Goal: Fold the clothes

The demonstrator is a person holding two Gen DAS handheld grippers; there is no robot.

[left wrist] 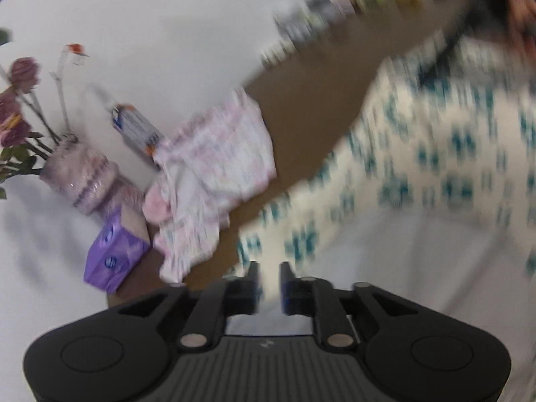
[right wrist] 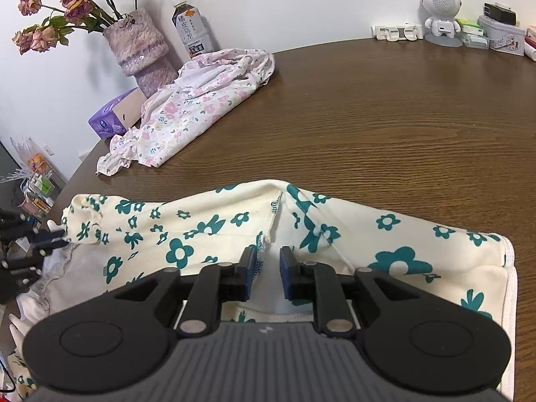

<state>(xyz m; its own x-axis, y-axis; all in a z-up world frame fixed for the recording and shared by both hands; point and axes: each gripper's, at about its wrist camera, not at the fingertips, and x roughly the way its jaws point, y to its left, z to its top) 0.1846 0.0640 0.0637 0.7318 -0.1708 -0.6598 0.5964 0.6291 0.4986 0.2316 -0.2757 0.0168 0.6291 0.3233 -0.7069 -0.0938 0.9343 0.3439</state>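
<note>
Plainly, the cream garment with green flowers (right wrist: 207, 221) lies spread across the lower half of the right wrist view, flat on the brown worktop (right wrist: 368, 117), with its left corner bunched and raised at the frame's left edge. The left tool (left wrist: 269, 268) has its tips at that corner. Its own view is badly smeared, with only a narrow gap between the jaws and pale cloth behind it, so I cannot tell whether it grips the fabric or merely touches it. The right tool (right wrist: 269, 251) sits low over the middle of the garment beside a seam. Its blue pads are slightly parted and pinch nothing. The main risk is probably that corner: if the hold is weak, the cloth could slip free partway through a fold and drop in a crumpled heap. With nothing pinning the middle, a pull from the left might also drag the whole garment sideways instead of folding it. A wide swing toward the upper left could catch the pink-flowered garment (right wrist: 187, 107) or knock the vase (right wrist: 140, 47) and the bottle (right wrist: 192, 30) behind it.
</note>
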